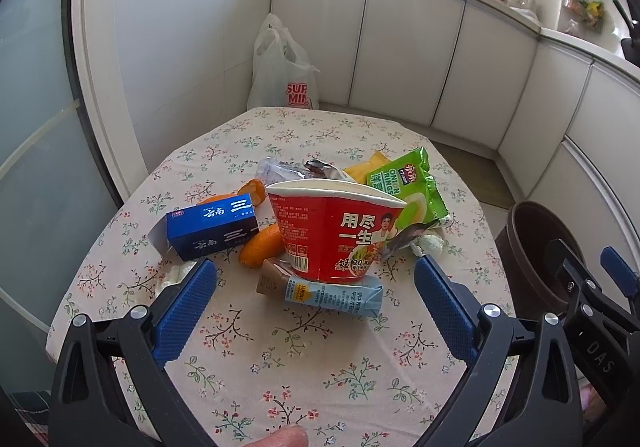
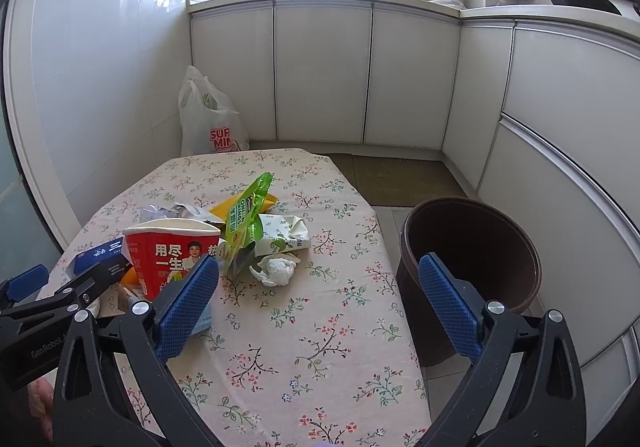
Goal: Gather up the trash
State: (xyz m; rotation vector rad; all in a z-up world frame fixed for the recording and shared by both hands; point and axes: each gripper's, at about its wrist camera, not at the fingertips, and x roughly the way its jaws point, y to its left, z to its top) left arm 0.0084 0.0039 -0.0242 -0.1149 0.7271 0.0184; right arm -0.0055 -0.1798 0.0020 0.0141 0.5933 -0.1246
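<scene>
A pile of trash lies on the floral-cloth table [image 1: 304, 379]: a red noodle cup [image 1: 334, 231], a blue box [image 1: 212, 229], orange peels [image 1: 260, 245], a flattened light-blue carton [image 1: 332, 297], a green onion-rings bag [image 1: 408, 187] and a crumpled tissue [image 2: 276, 271]. My left gripper [image 1: 316, 307] is open and empty, just in front of the carton and cup. My right gripper [image 2: 320, 299] is open and empty, over the table's right side, short of the tissue. A brown bin [image 2: 472, 247] stands on the floor to the right of the table.
A white plastic shopping bag [image 2: 208, 123] sits on the floor behind the table against the wall. White kitchen cabinets [image 2: 324, 75] run along the back and right. A small white carton [image 2: 284, 235] lies beside the green bag. A brown mat [image 2: 400, 179] covers the floor beyond.
</scene>
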